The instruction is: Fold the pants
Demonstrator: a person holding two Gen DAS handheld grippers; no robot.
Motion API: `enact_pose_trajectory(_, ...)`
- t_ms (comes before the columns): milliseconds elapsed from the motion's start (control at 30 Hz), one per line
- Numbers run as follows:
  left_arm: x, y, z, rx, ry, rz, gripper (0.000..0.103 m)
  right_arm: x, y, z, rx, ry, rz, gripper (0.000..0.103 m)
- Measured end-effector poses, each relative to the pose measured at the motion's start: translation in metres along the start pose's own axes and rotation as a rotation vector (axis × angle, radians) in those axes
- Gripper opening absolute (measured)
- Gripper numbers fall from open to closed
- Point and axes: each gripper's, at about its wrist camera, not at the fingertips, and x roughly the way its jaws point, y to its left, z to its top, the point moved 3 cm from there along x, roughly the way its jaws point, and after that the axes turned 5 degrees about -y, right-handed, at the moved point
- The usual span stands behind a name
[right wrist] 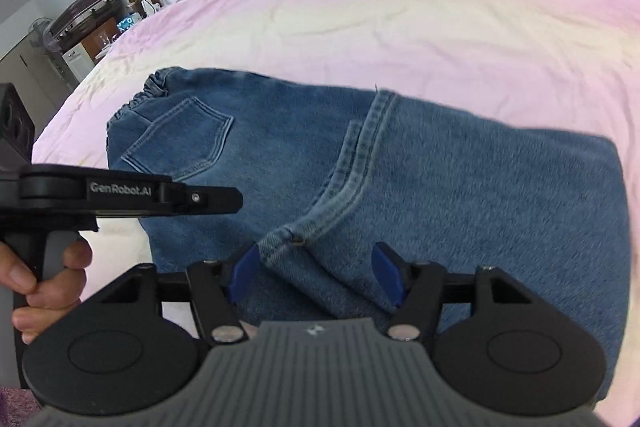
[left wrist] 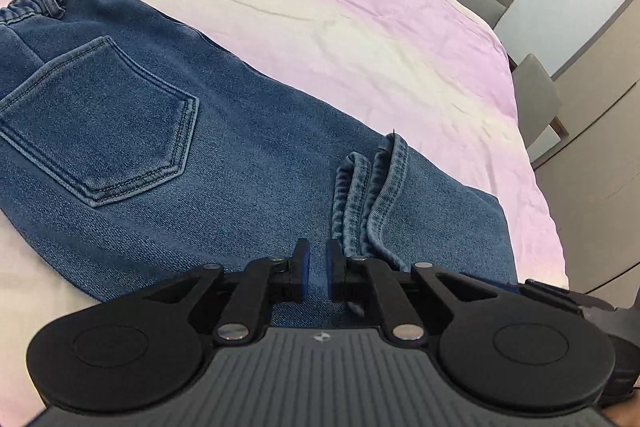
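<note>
right tool (right wrist: 314, 277) gapes around the pants (right wrist: 440, 187) hem; left tool (left wrist: 318, 269) nearly together, gripping nothing, so the fold may spring open.

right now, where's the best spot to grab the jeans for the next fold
Probably the cuffs, the leg-end hems lying on top of the folded jeans right in front of the right gripper. Come from the near edge, low and flat: the stitched hem rises as a raised ridge between the open jaws, thick enough to pinch. The left gripper is nearly closed, holding nothing.

One pants (right wrist: 440, 187); one bed (right wrist: 400, 19); two tools (right wrist: 316, 275).
</note>
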Motion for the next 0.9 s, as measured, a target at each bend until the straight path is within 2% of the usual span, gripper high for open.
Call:
enact_pose_trajectory(100,-0.002,0.000,0.000,-0.008,-0.005,0.002,0.008,0.016,-0.001,0.002,-0.005,0.031,-0.001,0.057)
enact_pose_trajectory(200,-0.005,-0.001,-0.001,-0.001,-0.002,0.004,0.008,0.037,-0.001,-0.005,-0.003,0.072,-0.017,0.037)
enact_pose_trajectory(233,-0.006,-0.002,-0.001,0.002,0.001,0.004,0.008,0.040,-0.002,-0.006,0.017,0.070,-0.013,0.024)
enact_pose_trajectory(267,-0.006,-0.002,-0.001,0.008,0.005,0.002,0.008,0.039,-0.004,-0.006,0.048,0.063,0.004,0.018)
enact_pose_trajectory(333,-0.008,-0.005,-0.001,0.024,0.006,-0.006,0.008,0.028,-0.004,-0.004,0.069,0.035,0.017,0.013)
enact_pose_trajectory(433,-0.008,-0.005,0.001,0.012,-0.003,-0.016,0.008,0.001,0.000,0.003,0.081,-0.018,0.069,0.012)
enact_pose_trajectory(533,-0.004,-0.007,0.004,-0.028,0.000,-0.047,0.018,-0.013,0.006,0.004,0.083,-0.018,0.109,0.012)
enact_pose_trajectory(633,0.001,-0.011,0.005,-0.049,0.013,-0.069,0.026,-0.002,0.011,-0.007,0.063,0.031,0.123,0.012)
enact_pose_trajectory(767,0.019,-0.015,0.004,-0.049,0.057,-0.064,0.051,0.025,0.009,-0.034,0.093,0.112,0.142,0.013)
enact_pose_trajectory(900,0.049,-0.021,-0.005,-0.016,0.135,-0.020,0.054,0.031,0.009,-0.040,0.080,0.099,0.145,0.013)
